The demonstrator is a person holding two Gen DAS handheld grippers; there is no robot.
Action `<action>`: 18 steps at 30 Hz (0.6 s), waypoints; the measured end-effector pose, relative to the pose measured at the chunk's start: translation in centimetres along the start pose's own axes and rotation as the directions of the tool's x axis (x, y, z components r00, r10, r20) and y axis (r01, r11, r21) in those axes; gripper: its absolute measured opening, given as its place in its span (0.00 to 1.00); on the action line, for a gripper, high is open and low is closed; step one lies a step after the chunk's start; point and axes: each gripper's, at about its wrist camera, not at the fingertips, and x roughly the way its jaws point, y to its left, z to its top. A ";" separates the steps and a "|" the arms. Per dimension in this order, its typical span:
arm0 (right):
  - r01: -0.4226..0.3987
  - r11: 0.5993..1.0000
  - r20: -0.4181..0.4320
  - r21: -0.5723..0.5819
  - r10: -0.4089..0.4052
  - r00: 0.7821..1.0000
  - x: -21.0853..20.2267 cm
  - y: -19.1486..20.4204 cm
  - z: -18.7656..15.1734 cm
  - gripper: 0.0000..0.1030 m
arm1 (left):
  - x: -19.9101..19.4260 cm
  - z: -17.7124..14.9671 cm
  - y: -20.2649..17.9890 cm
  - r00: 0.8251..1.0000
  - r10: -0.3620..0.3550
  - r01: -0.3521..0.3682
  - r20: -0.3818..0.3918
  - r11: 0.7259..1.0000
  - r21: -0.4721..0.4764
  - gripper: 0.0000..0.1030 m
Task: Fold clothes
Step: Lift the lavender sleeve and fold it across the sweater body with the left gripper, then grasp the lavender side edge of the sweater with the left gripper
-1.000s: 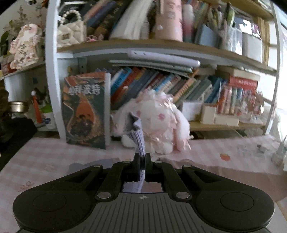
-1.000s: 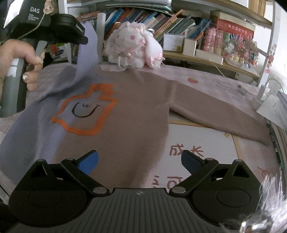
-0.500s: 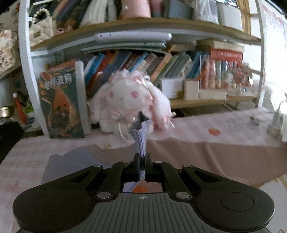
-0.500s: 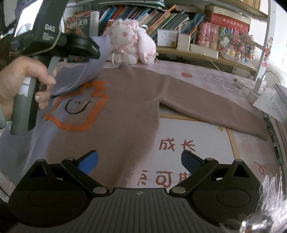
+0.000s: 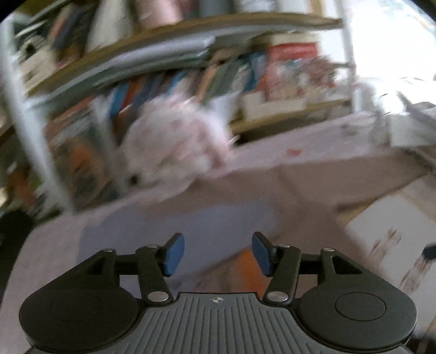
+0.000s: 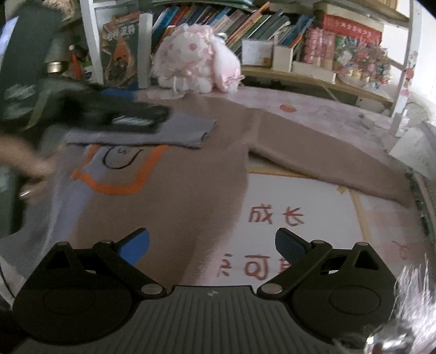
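Note:
A brown sweater (image 6: pixel 190 179) with a lavender side and an orange outline design (image 6: pixel 117 174) lies flat on the table. Its lavender left sleeve (image 6: pixel 163 130) is folded across the chest; it also shows in the blurred left wrist view (image 5: pixel 190 226). Its brown right sleeve (image 6: pixel 327 160) stretches out to the right. My left gripper (image 5: pixel 215 253) is open and empty just above the folded sleeve; it shows blurred in the right wrist view (image 6: pixel 109 117). My right gripper (image 6: pixel 212 245) is open and empty over the sweater's hem.
A pink plush rabbit (image 6: pixel 193 65) sits at the table's back edge before a bookshelf (image 6: pixel 245 24) full of books. A white sheet with red characters (image 6: pixel 286 217) lies under the sweater on the right. Papers (image 6: pixel 414 149) lie at the far right.
My left gripper has opened and let go of the lavender sleeve, which now lies folded across the sweater's chest. The left gripper is moving fast. The right gripper has stayed open.

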 end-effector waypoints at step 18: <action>0.062 0.983 -0.109 0.174 -0.044 0.993 0.3 1.9 -2.0 0.76 | -5.2 -12.0 15.5 0.958 0.095 -0.211 -0.270 0.873 -0.441 0.54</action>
